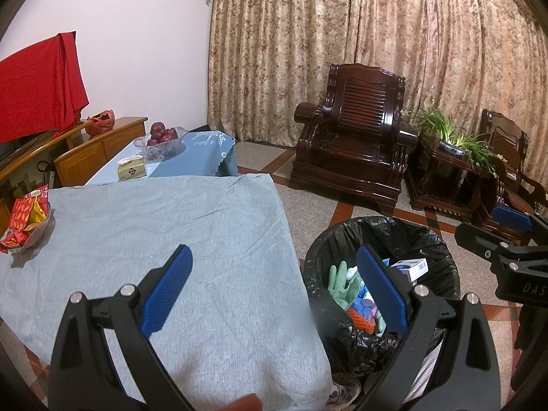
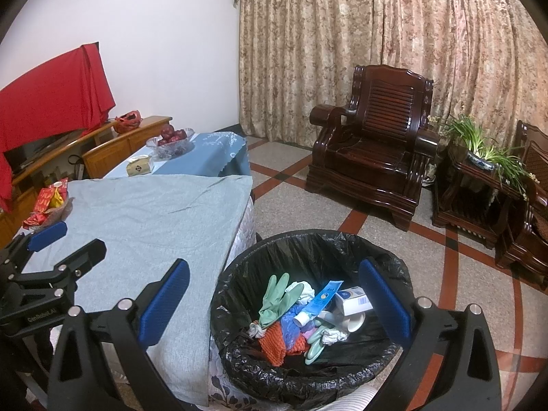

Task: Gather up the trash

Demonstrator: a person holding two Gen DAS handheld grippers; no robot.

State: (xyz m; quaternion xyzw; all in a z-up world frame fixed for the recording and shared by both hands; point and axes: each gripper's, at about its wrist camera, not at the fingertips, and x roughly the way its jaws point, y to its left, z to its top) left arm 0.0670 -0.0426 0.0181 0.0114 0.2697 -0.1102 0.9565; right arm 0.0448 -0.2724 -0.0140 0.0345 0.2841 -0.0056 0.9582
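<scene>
Right gripper [image 2: 274, 304]: fingers spread wide, nothing between them; hangs right over the trash bin [image 2: 236, 274].
Left gripper [image 1: 274, 291]: fingers also wide apart, empty; straddles the table [image 1: 171, 212] edge, bin at its 3 o'clock.
Bin contents: green rubber gloves [image 2: 274, 298], blue tube [image 2: 322, 299], white box [image 2: 352, 303], orange mesh [image 2: 274, 342], crumpled paper. Bin stands on the floor, touching the table's corner.
Table: grey cloth bare near both grippers. Only thing left on it is a dish of red snack wrappers [image 1: 25, 219], far corner, about 10 o'clock from the left fingers.
Key relation: wrappers lie well apart from the bin, on the left side, so the left gripper is nearer.
Judgement: collection looks nearly done; whether the wrappers count as trash, I can't tell.
</scene>
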